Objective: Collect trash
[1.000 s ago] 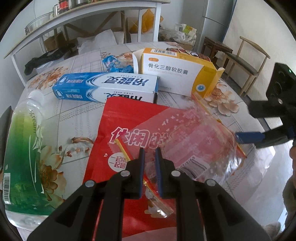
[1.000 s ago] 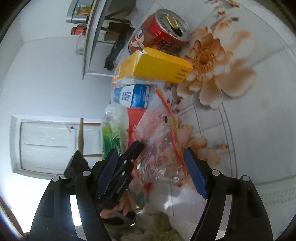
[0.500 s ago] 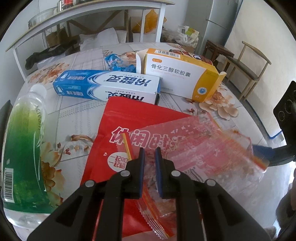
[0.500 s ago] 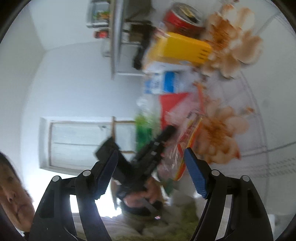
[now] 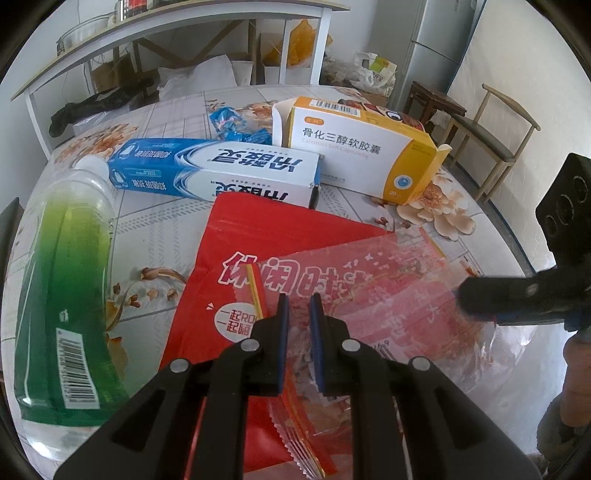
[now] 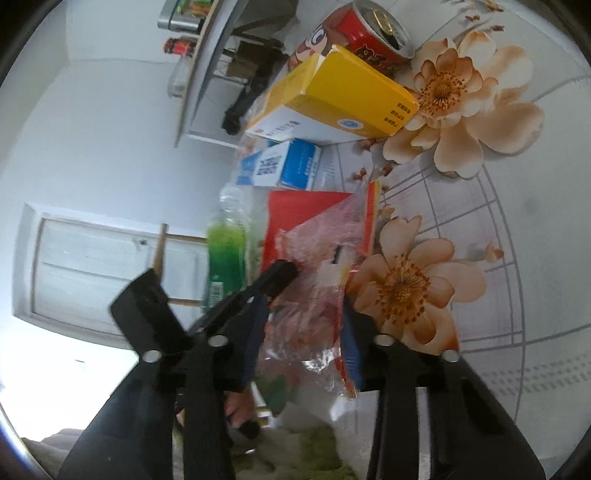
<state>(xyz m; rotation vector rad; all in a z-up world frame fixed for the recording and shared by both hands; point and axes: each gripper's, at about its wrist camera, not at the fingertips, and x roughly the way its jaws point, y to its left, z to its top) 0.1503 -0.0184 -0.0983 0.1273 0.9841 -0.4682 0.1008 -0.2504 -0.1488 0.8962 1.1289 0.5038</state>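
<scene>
A clear plastic zip bag (image 5: 384,295) with a red-orange strip lies over a red snack pouch (image 5: 258,251) on the flowered table (image 5: 155,240). My left gripper (image 5: 297,310) is shut on the near edge of the clear bag. My right gripper (image 6: 306,328) has its jaws around the bag's other end (image 6: 314,295), partly closed with the crumpled plastic between the pads; it shows in the left wrist view (image 5: 491,299) at the bag's right edge.
A blue toothpaste box (image 5: 214,170), a white and yellow medicine box (image 5: 354,147), a green drink bottle (image 5: 62,288), a blue wrapper (image 5: 229,122) and a red can (image 6: 369,33) lie on the table. A wooden chair (image 5: 491,129) stands to the right.
The right gripper has moved in from the right onto the clear bag's far end and its jaws have narrowed around it. The left gripper has stayed shut on the bag.
</scene>
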